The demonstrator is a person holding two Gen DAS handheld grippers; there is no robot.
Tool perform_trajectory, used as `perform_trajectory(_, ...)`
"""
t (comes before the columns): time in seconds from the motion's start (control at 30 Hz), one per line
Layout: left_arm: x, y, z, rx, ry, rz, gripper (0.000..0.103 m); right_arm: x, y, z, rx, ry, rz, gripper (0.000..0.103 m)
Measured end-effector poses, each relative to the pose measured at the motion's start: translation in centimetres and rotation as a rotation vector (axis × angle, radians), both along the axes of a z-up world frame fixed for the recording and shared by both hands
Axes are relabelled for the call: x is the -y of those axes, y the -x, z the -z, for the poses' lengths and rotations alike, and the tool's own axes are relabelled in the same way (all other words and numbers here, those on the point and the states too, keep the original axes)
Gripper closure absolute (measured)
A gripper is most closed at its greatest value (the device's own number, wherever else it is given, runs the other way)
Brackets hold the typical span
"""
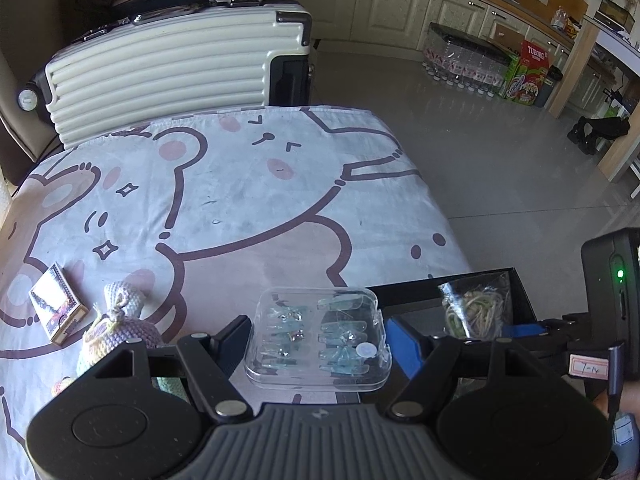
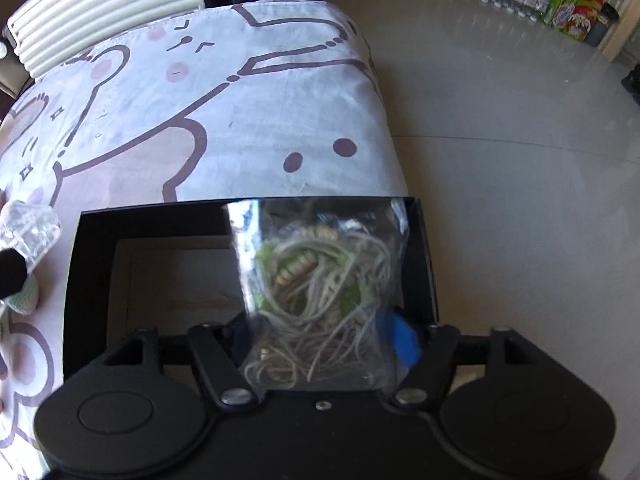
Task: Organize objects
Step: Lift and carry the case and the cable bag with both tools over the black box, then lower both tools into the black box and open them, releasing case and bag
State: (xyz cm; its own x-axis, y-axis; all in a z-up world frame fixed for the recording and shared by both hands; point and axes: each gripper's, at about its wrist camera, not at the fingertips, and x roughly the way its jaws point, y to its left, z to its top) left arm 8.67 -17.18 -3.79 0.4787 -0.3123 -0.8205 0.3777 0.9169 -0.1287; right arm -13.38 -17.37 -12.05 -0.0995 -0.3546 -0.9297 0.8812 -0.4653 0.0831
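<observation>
My left gripper point(image 1: 318, 340) is shut on a clear plastic case point(image 1: 318, 338) of small blue-green pieces and holds it above the table, just left of a black open box point(image 1: 412, 288). My right gripper point(image 2: 326, 332) is shut on a clear bag of cords point(image 2: 320, 280) and holds it over the right part of the black box point(image 2: 92, 240). The clear case shows at the left edge of the right wrist view point(image 2: 28, 228). The bag also shows in the left wrist view point(image 1: 476, 308).
A crocheted pouch point(image 1: 116, 328) and a small printed card box point(image 1: 58, 308) lie on the bear-print tablecloth point(image 1: 240, 184) to the left. A cream suitcase point(image 1: 176, 64) stands behind the table. The table's right edge drops to a grey floor point(image 1: 500, 168).
</observation>
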Motion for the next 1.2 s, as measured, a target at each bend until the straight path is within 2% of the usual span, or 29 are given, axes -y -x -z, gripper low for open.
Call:
perform_trajectory(0.1, 0.2, -0.2, 0.1, -0.003, 0.004, 0.006, 0.029, -0.1, 0.0, -0.5, 0.007, 0.007, -0.009, 0.028)
perform_trajectory(0.23, 0.3, -0.4, 0.1, -0.005, 0.016, 0.011, 0.029, -0.9, 0.6, -2.5, -0.006, 0.067, 0.024, 0.029)
perform_trajectory(0.37, 0.4, -0.5, 0.2, -0.006, 0.020, 0.021, 0.029, -1.9, 1.4, -4.7, -0.027, 0.109, 0.083, 0.048)
perform_trajectory(0.4, 0.5, -0.5, 0.2, -0.006, 0.020, 0.023, 0.029, -2.1, 1.5, -5.1, -0.024, 0.118, 0.089, 0.050)
perform_trajectory(0.43, 0.5, -0.5, 0.2, -0.006, 0.020, 0.028, 0.029, -2.2, 1.6, -5.3, -0.011, 0.127, 0.094, 0.050)
perform_trajectory(0.5, 0.5, -0.5, 0.2, -0.006, 0.021, 0.033, 0.029, -2.2, 1.8, -5.6, 0.015, 0.124, 0.102, 0.063)
perform_trajectory(0.53, 0.6, -0.6, 0.2, -0.007, 0.021, 0.036, 0.029, -2.1, 1.7, -5.5, 0.025, 0.117, 0.098, 0.066)
perform_trajectory(0.77, 0.9, -0.6, 0.6, -0.012, 0.014, 0.056, 0.029, -0.3, 0.9, -2.4, 0.089, 0.031, 0.060, 0.067)
perform_trajectory(0.97, 1.2, -0.7, 0.9, -0.020, 0.006, 0.081, 0.029, 0.7, 0.4, -0.5, 0.061, -0.023, 0.044, 0.067)
perform_trajectory(1.2, 1.5, -0.4, 1.2, -0.045, 0.017, 0.112, 0.029, 0.8, 0.3, 0.0, 0.035, -0.033, 0.027, 0.065)
